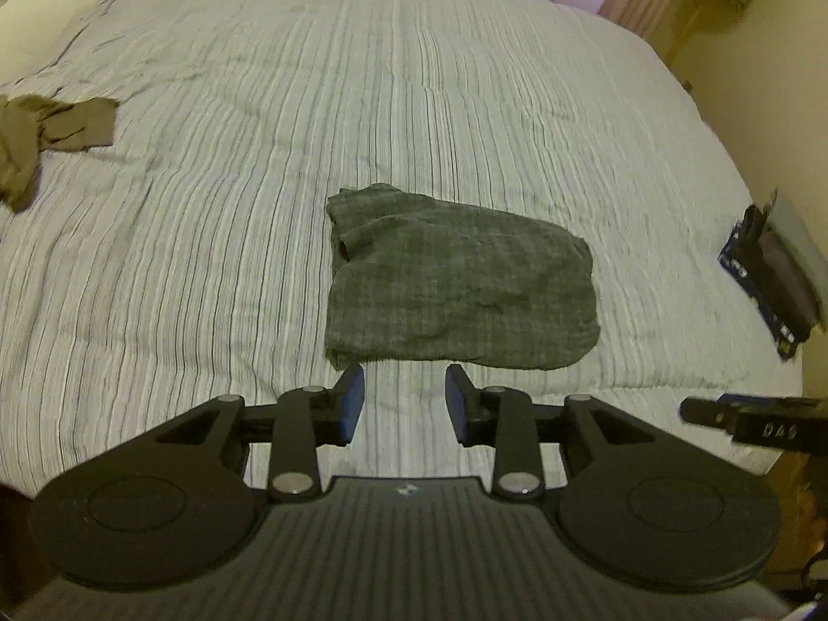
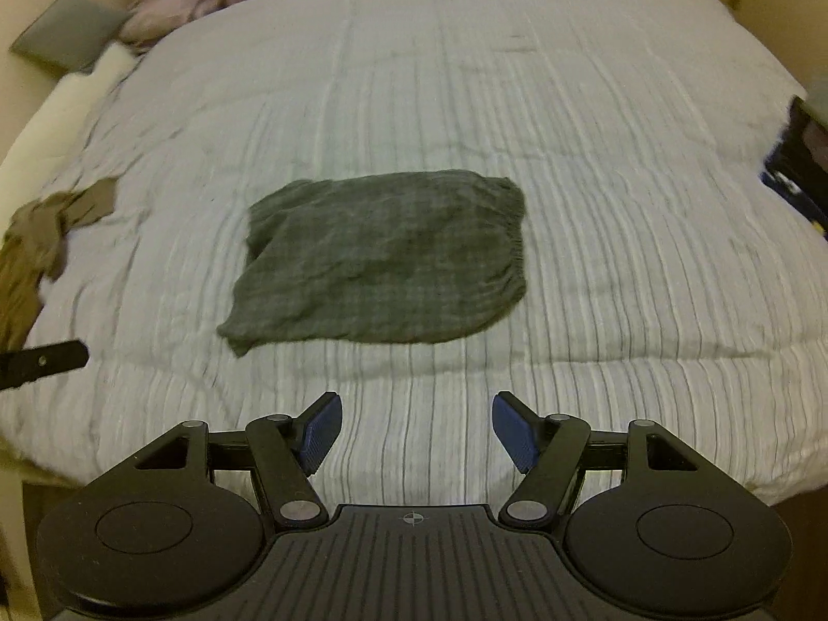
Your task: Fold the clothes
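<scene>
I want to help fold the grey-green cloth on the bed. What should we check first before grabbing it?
1. Left gripper empty, jaws apart: ok.
2. Right gripper empty, jaws wide: ok.
3. Grey-green cloth lying flat on the striped bedspread: ok.
4. Nothing resting on the cloth: ok.
5. Brown garment well apart from it: ok.
6. Cloth folded evenly underneath: cannot tell.

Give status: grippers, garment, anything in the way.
Left gripper open, empty; right gripper open wider, empty. Grey garment lies folded on bed, untouched. Brown garment off to the side, clear.
</scene>
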Demonstrator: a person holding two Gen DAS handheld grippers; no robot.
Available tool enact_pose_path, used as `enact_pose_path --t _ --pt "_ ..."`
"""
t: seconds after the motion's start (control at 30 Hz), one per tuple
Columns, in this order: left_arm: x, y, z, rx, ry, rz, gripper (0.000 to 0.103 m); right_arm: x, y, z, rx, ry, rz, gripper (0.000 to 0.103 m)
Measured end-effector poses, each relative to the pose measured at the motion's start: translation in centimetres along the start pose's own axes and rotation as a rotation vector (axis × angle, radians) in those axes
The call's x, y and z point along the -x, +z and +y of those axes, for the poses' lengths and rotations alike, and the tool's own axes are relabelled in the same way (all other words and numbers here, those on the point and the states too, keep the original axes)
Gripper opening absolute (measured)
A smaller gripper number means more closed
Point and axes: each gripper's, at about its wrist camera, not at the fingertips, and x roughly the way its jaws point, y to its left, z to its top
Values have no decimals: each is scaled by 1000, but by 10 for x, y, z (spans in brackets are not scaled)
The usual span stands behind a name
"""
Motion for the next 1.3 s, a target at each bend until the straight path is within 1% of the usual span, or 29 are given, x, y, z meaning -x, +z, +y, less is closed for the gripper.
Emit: enact_pose_path --t 0.17,0.37,0.57,0.6,0.67,0.73,0.87,1.03,1.07,1.17,1.2,1.3 --pt "-33 11 10 -52 6 42 29 -17 7 -14 -96 -40 -47 68" --pt "-55 18 10 -93 25 82 29 -25 8 -40 -220 -29 -52 68" --pt "-73 17 -3 -107 60 93 29 -33 6 -61 -248 -27 -23 68" --pt "-75 16 -5 -101 61 92 29 -35 5 -65 -248 -23 -17 68" --pt "-81 11 -7 -71 41 80 29 -41 3 -74 -248 -7 -9 68" --pt "-89 2 -6 -17 16 70 29 -52 0 -85 -257 22 -6 68" --pt "-109 -20 3 141 -27 82 29 -72 -5 -114 -309 88 -12 68" --pt "-126 -41 18 259 -32 55 29 -91 -8 -146 -388 170 -31 68" --pt "-129 -43 19 264 -32 45 29 -95 -9 -151 -403 187 -36 68" --pt "-139 -47 22 200 -32 16 29 -108 -11 -165 -456 246 -57 68" --pt "-144 -48 24 187 -39 5 29 -113 -13 -170 -480 274 -70 68" --pt "-162 -55 36 199 -88 -47 30 -134 -19 -180 -547 357 -113 67"
